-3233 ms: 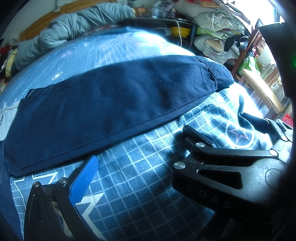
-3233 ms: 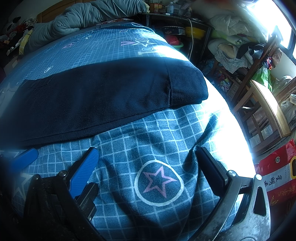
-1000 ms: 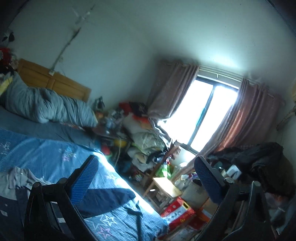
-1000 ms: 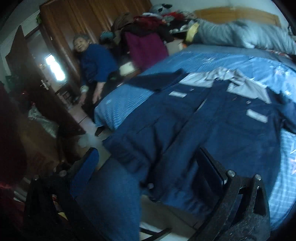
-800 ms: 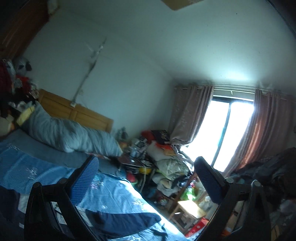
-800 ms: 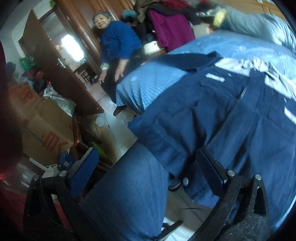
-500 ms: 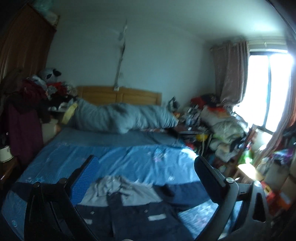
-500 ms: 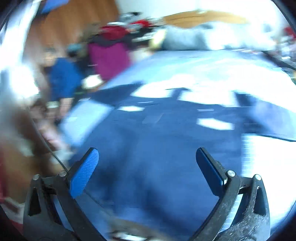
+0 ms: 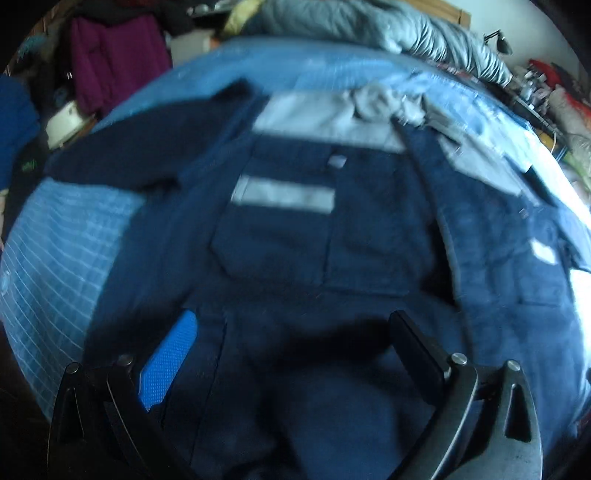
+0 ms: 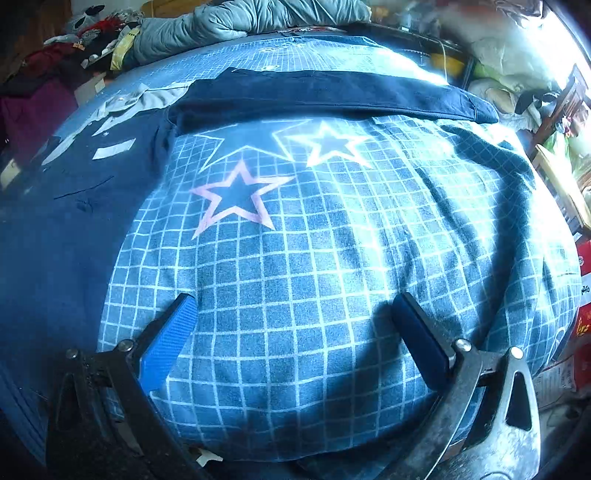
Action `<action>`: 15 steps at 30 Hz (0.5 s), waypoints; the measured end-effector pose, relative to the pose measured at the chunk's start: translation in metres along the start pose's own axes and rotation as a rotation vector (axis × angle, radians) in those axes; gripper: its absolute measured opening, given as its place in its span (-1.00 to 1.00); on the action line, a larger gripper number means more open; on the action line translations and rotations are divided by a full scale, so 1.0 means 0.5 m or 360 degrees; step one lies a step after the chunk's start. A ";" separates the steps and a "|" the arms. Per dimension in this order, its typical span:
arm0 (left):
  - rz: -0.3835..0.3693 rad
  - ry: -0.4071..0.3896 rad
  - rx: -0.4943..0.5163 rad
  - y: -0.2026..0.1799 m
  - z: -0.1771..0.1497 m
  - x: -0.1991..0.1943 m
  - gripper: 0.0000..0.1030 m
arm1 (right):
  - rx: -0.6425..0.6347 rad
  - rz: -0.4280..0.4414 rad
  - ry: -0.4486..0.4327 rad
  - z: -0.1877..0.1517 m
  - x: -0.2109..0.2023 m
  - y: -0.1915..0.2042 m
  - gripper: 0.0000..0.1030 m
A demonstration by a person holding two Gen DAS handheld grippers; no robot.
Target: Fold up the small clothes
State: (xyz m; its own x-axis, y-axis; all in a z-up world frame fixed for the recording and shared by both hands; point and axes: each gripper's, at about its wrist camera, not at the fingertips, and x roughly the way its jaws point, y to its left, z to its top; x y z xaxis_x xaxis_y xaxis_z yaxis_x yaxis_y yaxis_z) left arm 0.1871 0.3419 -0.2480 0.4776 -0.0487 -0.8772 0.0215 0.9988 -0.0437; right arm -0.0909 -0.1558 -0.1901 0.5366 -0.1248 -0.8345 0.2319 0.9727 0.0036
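A navy work jacket point(image 9: 314, 236) with grey shoulder panels and a grey chest strip lies spread flat, front up, on the blue bed. My left gripper point(image 9: 295, 332) hovers open over its lower front, nothing between the fingers. In the right wrist view the same jacket point(image 10: 62, 206) fills the left side, and its long sleeve point(image 10: 332, 96) stretches across the far part of the bed. My right gripper point(image 10: 295, 317) stands open over the star-patterned bedcover point(image 10: 332, 258), to the right of the jacket's hem, touching no cloth.
A grey quilt point(image 10: 236, 18) is bunched at the headboard. Piled clothes point(image 9: 110, 62) stand off the bed's left side. A wooden chair point(image 10: 565, 177) and red boxes point(image 10: 583, 314) sit beside the bed's right edge, with clutter under the window.
Both cameras swung from the room and a person by the wardrobe down onto the bed. The left gripper now looks at the jacket's front, the right at the bedcover beside it.
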 end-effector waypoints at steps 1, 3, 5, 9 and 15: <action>0.0000 0.0012 -0.0001 0.002 -0.004 0.014 1.00 | 0.0001 -0.0001 0.0010 0.000 -0.001 -0.001 1.00; 0.0016 -0.0018 0.0036 -0.003 -0.012 0.027 1.00 | 0.0028 0.0006 0.0018 -0.003 -0.003 -0.010 1.00; 0.0026 -0.0034 0.0043 -0.006 -0.017 0.029 1.00 | 0.0015 -0.0015 0.0013 0.005 0.010 0.008 1.00; -0.0021 -0.0099 -0.0002 -0.005 -0.029 0.026 1.00 | -0.0027 -0.0010 0.0027 0.018 0.034 0.025 1.00; -0.0027 -0.0094 -0.0005 -0.008 -0.030 0.024 1.00 | -0.0048 0.0042 -0.0014 0.028 0.050 0.042 1.00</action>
State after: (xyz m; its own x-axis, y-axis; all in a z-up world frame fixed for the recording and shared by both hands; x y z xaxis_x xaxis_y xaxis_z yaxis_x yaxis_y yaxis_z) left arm 0.1797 0.3374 -0.2658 0.5283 -0.0650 -0.8466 0.0274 0.9979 -0.0595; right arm -0.0614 -0.1413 -0.2035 0.5492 -0.1006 -0.8296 0.1931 0.9811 0.0088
